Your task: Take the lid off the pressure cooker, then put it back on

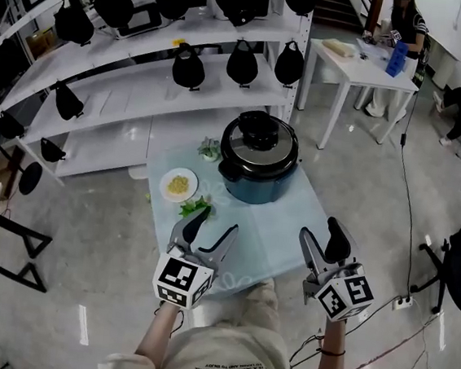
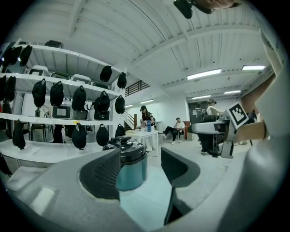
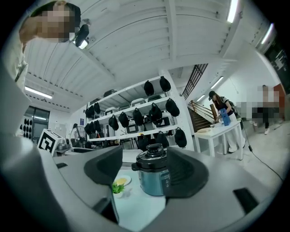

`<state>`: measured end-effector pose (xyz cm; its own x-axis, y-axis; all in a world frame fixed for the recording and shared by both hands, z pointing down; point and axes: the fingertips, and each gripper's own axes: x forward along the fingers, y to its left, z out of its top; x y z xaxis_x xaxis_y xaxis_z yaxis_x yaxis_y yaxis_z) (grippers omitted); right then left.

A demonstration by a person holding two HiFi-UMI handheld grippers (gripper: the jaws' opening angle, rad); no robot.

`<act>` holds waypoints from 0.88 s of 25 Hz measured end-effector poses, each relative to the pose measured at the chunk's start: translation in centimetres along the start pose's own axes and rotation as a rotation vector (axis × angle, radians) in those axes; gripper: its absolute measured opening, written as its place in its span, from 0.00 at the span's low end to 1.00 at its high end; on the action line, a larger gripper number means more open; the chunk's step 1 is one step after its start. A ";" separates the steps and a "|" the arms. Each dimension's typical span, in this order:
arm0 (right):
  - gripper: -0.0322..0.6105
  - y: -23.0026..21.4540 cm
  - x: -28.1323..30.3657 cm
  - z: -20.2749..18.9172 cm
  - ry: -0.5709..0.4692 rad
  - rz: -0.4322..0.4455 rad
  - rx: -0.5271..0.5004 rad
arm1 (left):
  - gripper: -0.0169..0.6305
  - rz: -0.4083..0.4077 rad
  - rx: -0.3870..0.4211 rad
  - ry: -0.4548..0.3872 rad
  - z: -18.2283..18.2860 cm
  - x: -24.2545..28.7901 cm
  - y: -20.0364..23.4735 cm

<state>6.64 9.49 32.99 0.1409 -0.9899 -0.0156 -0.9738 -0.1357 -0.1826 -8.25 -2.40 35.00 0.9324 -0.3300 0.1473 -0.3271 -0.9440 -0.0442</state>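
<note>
The pressure cooker (image 1: 257,162) stands straight up on the far part of a small pale blue table (image 1: 283,226), so its long way runs from bottom to top. Its lid (image 1: 259,142) is on and faces up. The pot is round with a blue-green body. The lid is black with a shiny gray ring around it and a chunky black knob (image 1: 257,123) in the middle. Just to the left of the pot sits a tiny green plant (image 1: 210,148). Nearer the person there is a white plate (image 1: 179,185) with something yellow on it, and green leaves (image 1: 193,208) lie just beside the plate. The left gripper (image 1: 217,222) is over the near left part of the table, and the right gripper (image 1: 320,228) is over the near right edge. Both have their jaws spread wide with nothing in them, and both are well apart from the pot. Each gripper view shows the pot far off through the gap. Behind the table is a white shelf (image 1: 144,72) with black bags hanging on it.
</note>
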 end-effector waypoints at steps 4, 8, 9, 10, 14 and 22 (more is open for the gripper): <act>0.49 -2.3 3.8 0.7 -0.004 0.045 0.008 | 0.44 0.037 0.001 0.006 0.6 3.2 1.7; 0.49 -4.5 7.4 1.0 0.016 0.097 0.014 | 0.44 0.077 -0.023 0.020 0.8 6.4 3.1; 0.49 -5.0 8.1 1.0 0.023 0.109 0.018 | 0.44 0.085 -0.028 0.027 0.7 7.0 3.3; 0.49 -5.5 8.9 0.9 0.032 0.120 0.021 | 0.44 0.093 -0.032 0.034 0.6 7.7 3.5; 0.50 -7.0 11.7 0.8 0.066 0.178 0.023 | 0.44 0.136 -0.050 0.053 0.6 9.8 4.5; 0.50 -8.8 16.8 0.8 0.114 0.314 0.016 | 0.44 0.216 -0.059 0.073 1.1 12.9 6.4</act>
<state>17.73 -5.90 33.56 -0.1879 -0.9815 0.0366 -0.9634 0.1769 -0.2015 1.86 -12.73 35.53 0.8271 -0.5205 0.2121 -0.5278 -0.8490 -0.0250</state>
